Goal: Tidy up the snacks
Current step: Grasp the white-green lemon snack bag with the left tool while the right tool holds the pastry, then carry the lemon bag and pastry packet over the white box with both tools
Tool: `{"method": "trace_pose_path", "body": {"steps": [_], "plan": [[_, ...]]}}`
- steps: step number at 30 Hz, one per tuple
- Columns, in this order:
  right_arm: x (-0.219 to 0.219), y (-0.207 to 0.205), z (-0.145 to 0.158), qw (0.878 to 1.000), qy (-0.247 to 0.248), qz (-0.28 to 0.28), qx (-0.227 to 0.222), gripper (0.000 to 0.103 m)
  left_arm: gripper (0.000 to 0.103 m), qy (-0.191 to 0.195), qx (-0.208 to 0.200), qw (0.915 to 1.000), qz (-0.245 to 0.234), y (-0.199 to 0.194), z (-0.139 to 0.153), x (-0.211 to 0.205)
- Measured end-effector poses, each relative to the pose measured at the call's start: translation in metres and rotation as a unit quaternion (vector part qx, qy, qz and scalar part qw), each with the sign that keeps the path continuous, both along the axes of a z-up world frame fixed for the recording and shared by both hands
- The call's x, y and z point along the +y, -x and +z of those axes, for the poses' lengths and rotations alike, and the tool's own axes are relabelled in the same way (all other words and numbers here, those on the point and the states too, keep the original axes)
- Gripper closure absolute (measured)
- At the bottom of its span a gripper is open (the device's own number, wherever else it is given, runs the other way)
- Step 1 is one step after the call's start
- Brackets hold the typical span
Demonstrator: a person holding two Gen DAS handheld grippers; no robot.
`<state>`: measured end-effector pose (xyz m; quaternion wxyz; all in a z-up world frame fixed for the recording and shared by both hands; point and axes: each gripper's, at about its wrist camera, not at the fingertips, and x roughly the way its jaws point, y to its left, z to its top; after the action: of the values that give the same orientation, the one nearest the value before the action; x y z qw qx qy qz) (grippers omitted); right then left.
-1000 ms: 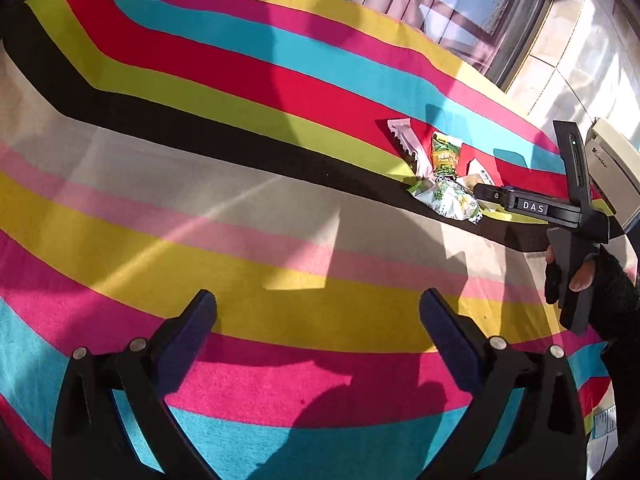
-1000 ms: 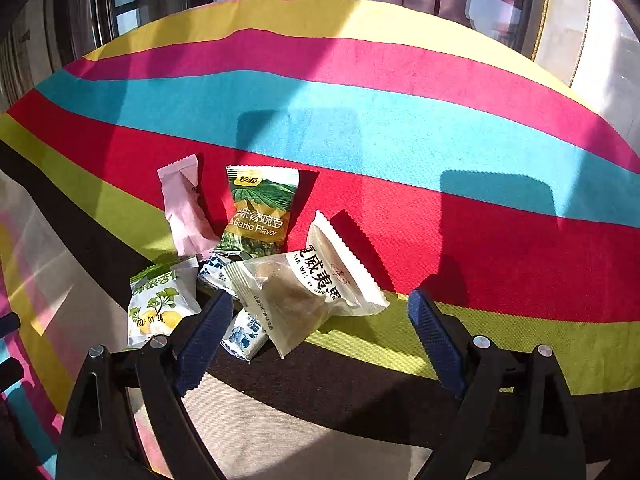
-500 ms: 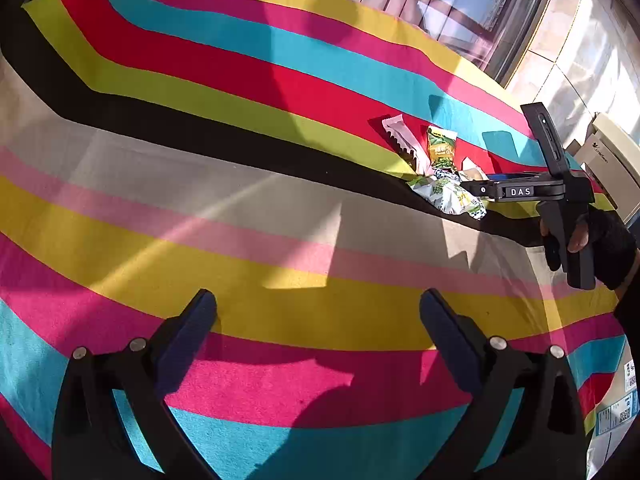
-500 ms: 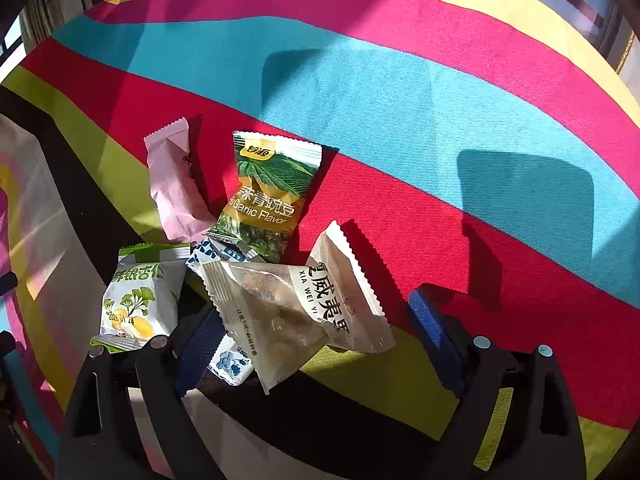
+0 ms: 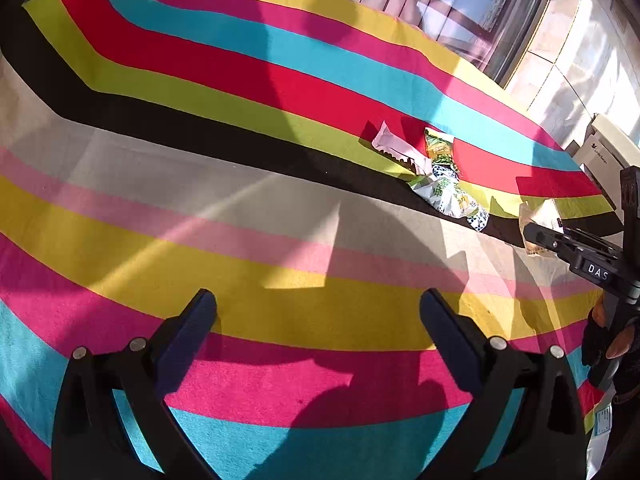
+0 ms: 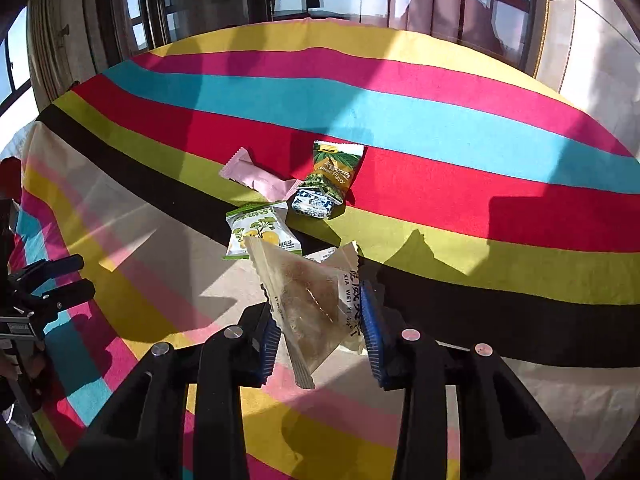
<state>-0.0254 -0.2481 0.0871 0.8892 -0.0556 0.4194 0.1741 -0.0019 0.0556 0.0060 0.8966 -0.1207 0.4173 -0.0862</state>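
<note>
My right gripper (image 6: 320, 336) has its blue pads pressed on a translucent beige snack packet (image 6: 316, 304), jaws still closing, and holds it above the striped cloth. Behind it lies the pile: a pink packet (image 6: 256, 176), a green pea packet (image 6: 334, 170), a blue-and-white packet (image 6: 314, 202) and a white-green packet (image 6: 256, 232). In the left wrist view my left gripper (image 5: 316, 320) hovers open and empty over the yellow and pink stripes, well left of the pile. There the right gripper (image 5: 532, 232) shows at the right edge with the beige packet (image 5: 540, 216).
A striped tablecloth (image 5: 200, 200) covers the whole table. A white box (image 5: 608, 152) stands past the table's far right edge. A gloved hand (image 5: 612, 340) holds the right gripper's handle. Windows and a tiled floor lie beyond the far edge.
The right gripper went from wide open over the pile to shut on the beige packet, then lifted it back away from the other snacks. The left gripper stayed put.
</note>
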Motion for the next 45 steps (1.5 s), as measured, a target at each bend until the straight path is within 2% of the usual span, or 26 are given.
{"method": "trace_pose_path", "body": {"steps": [3,6,8,10,12,13,15,18,21,22,25,30,31,34,35,36,37,41,45], "plan": [[0.018,0.043,-0.011,1.0,0.006,-0.018,0.004,0.066,0.002,-0.009,0.003,1.0,-0.001,-0.001,0.0,-0.003],[0.024,0.083,-0.01,0.999,-0.018,-0.03,0.011,0.066,0.002,-0.014,0.006,0.9999,-0.001,-0.003,0.0,-0.005],[0.029,0.091,-0.017,0.999,0.003,-0.043,0.003,0.066,0.002,-0.029,0.011,0.9995,-0.002,-0.004,0.0,-0.01],[0.029,0.081,-0.025,0.999,-0.01,-0.05,0.004,0.065,0.002,-0.053,0.02,0.9984,-0.006,-0.007,-0.001,-0.016],[0.026,0.079,-0.026,0.998,-0.026,-0.055,0.003,0.065,0.002,-0.095,0.044,0.9943,-0.02,-0.014,-0.001,-0.027],[0.025,0.079,-0.026,0.998,-0.033,-0.059,0.001,0.065,0.002,-0.097,0.052,0.9931,-0.041,-0.018,0.0,-0.032],[0.022,0.081,-0.029,0.997,-0.045,-0.065,-0.004,0.065,0.002,-0.068,0.054,0.9909,-0.103,-0.03,0.005,-0.044],[0.028,0.079,-0.032,0.998,-0.03,-0.061,-0.001,0.064,0.002,-0.034,0.062,0.9812,-0.18,-0.06,0.016,-0.072],[0.03,0.075,-0.036,0.998,-0.027,-0.058,0.012,0.064,0.002,-0.007,0.087,0.9716,-0.22,-0.103,0.016,-0.097],[0.028,0.074,-0.037,0.997,-0.035,-0.06,0.016,0.064,0.002,-0.008,0.092,0.9695,-0.227,-0.117,0.015,-0.105],[0.018,0.071,-0.04,0.995,-0.061,-0.076,0.028,0.065,0.002,-0.04,0.099,0.9623,-0.25,-0.149,0.012,-0.129],[0.013,0.07,-0.042,0.993,-0.081,-0.086,0.033,0.065,0.002,-0.074,0.109,0.9497,-0.284,-0.171,0.005,-0.159],[0.012,0.07,-0.043,0.992,-0.084,-0.087,0.033,0.065,0.004,-0.074,0.117,0.9472,-0.289,-0.172,0.0,-0.163],[0.01,0.069,-0.043,0.991,-0.093,-0.089,0.035,0.066,0.016,-0.133,0.085,0.9405,-0.301,-0.162,-0.001,-0.176],[0.01,0.069,-0.043,0.991,-0.095,-0.089,0.036,0.066,0.034,-0.146,0.074,0.9365,-0.31,-0.156,0.001,-0.177],[0.009,0.069,-0.043,0.991,-0.096,-0.089,0.036,0.066,0.058,-0.131,0.07,0.9338,-0.326,-0.151,0.005,-0.175],[0.01,0.068,-0.043,0.991,-0.096,-0.089,0.036,0.066,0.059,-0.115,0.07,0.9354,-0.327,-0.147,0.01,-0.17],[0.009,0.068,-0.043,0.991,-0.097,-0.09,0.036,0.066,0.061,-0.105,0.028,0.9484,-0.298,-0.107,0.027,-0.14],[0.008,0.066,-0.042,0.99,-0.101,-0.092,0.036,0.066,0.061,-0.119,-0.007,0.9608,-0.25,-0.044,0.031,-0.101]]}}
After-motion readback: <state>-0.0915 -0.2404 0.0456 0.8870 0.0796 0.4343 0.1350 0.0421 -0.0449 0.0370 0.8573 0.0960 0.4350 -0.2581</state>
